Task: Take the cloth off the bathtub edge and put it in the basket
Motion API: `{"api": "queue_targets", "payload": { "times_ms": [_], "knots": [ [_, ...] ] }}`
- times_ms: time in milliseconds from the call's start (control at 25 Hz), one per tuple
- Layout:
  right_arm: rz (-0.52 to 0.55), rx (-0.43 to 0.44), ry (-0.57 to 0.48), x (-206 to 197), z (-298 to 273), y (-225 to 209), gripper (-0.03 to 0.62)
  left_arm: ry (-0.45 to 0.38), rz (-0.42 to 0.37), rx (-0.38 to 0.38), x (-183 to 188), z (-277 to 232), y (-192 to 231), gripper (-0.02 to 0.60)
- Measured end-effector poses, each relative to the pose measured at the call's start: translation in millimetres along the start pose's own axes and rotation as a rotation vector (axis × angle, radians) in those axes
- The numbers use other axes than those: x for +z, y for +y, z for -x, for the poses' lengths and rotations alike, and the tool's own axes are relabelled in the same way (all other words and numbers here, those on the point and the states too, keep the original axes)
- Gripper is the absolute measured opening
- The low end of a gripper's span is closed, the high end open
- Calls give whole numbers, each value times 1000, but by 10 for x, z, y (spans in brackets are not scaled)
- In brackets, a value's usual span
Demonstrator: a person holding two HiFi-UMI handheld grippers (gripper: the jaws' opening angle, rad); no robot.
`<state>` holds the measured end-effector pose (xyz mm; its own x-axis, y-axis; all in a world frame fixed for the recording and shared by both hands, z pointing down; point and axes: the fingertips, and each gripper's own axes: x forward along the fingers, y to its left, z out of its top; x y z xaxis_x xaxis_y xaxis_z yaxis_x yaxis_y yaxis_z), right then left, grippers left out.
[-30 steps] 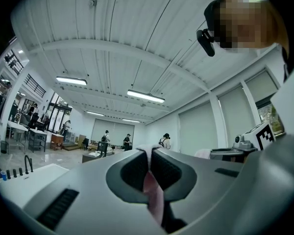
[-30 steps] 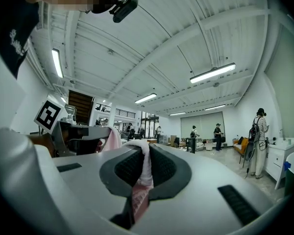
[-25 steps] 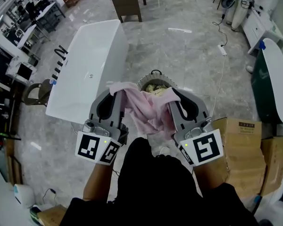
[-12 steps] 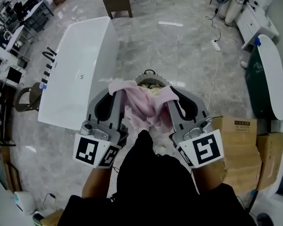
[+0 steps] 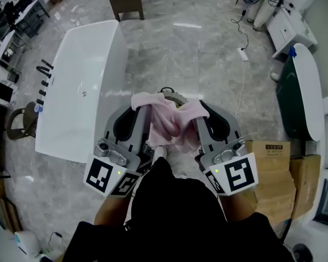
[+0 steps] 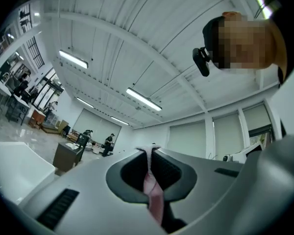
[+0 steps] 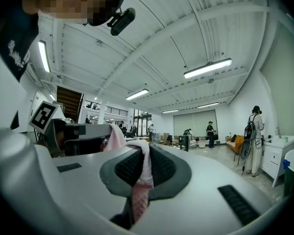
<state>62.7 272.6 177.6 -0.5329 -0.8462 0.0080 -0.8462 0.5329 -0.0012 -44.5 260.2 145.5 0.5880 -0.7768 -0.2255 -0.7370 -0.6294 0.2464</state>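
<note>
**Both claws clenched on one pink cloth, over the basket**

Your left gripper (image 5: 144, 109) is clamped down on a thin fold of the cloth (image 5: 172, 121). In the left gripper view the gripper (image 6: 149, 153) has its jaws pressed together, with a narrow pink strip (image 6: 152, 192) squeezed between the ribbed pads and trailing down toward the camera.

Your right gripper (image 5: 200, 109) grips the same way. In the right gripper view it (image 7: 146, 150) bites a thicker bunch (image 7: 139, 180), whitish where it rolls over the pads and pink with a fine woven grain below.

In the head view the cloth is soft, pale pink and crumpled. It is stretched between the two jaw tips and sags in loose folds in the middle. It is off the white bathtub (image 5: 79, 97), which lies to your left, and it hangs over the basket (image 5: 174, 96), hiding all but a curved piece of the rim.

By count:
- One cloth.
- Two grippers, both holding it.
- One basket.
- Two tubs, the white one and a dark green one with a white rim (image 5: 311, 86) at the far right.

Cardboard boxes (image 5: 273, 171) sit by your right side. A power strip (image 5: 242, 54) lies on the marbled floor (image 5: 197, 59).
</note>
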Motion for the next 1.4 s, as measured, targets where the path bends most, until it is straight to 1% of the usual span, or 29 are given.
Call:
{"api": "queue_targets", "payload": {
  "times_ms": [80, 200, 440, 640, 800, 1000, 1160, 1400],
  "knots": [
    [5, -13, 3, 19, -170, -61, 34, -5, 8, -21, 11, -99, 96, 17],
    [7, -30, 10, 34, -403, -152, 34, -1, -6, -36, 13, -258, 274, 17],
    [10, -66, 22, 88, -821, -385, 34, 0, 4, -64, 81, -633, 631, 17],
    [22, -99, 21, 122, -1130, -532, 34, 0, 5, -101, 92, -898, 875, 17],
    [21, -123, 19, 147, -1367, -665, 34, -11, 31, -131, 135, -1110, 1061, 17],
    [35, -147, 28, 114, -1615, -771, 34, -20, 72, -163, 125, -1286, 1265, 17],
    [54, -142, 46, 82, -1814, -763, 34, -11, 89, -184, 95, -1404, 1435, 17],
    [41, -156, 79, -123, -1989, -844, 34, 28, 98, -175, -83, -1492, 1634, 17]
  ]
}}
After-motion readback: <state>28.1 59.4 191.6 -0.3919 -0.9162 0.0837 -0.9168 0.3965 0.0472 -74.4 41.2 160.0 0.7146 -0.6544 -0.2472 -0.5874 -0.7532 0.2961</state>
